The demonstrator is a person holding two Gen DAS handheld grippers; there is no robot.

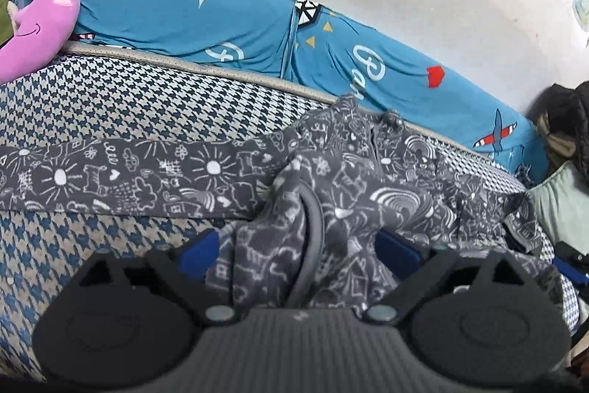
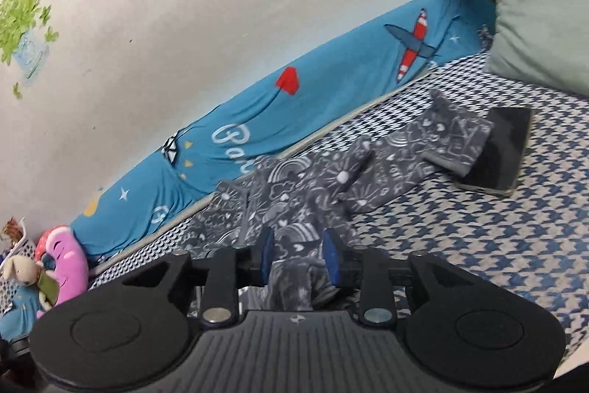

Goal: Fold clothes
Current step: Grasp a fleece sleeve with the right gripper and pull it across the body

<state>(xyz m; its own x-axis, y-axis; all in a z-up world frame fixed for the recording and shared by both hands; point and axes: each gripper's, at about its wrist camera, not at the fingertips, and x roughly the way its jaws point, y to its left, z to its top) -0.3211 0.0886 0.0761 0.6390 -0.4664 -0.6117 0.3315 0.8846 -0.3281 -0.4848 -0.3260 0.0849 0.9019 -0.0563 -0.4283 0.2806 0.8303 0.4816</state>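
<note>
Left wrist view: the left hand-held gripper [image 1: 294, 251] spreads wide around a bunched grey patterned garment [image 1: 331, 179] on the houndstooth bed [image 1: 110, 98]. Right wrist view: the right hand-held gripper [image 2: 300, 255] pinches a fold of that garment [image 2: 313, 186].

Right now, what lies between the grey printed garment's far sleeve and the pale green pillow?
A dark phone lies there on the houndstooth cover, the garment sleeve end overlapping it, short of the pillow; right wrist view.
</note>
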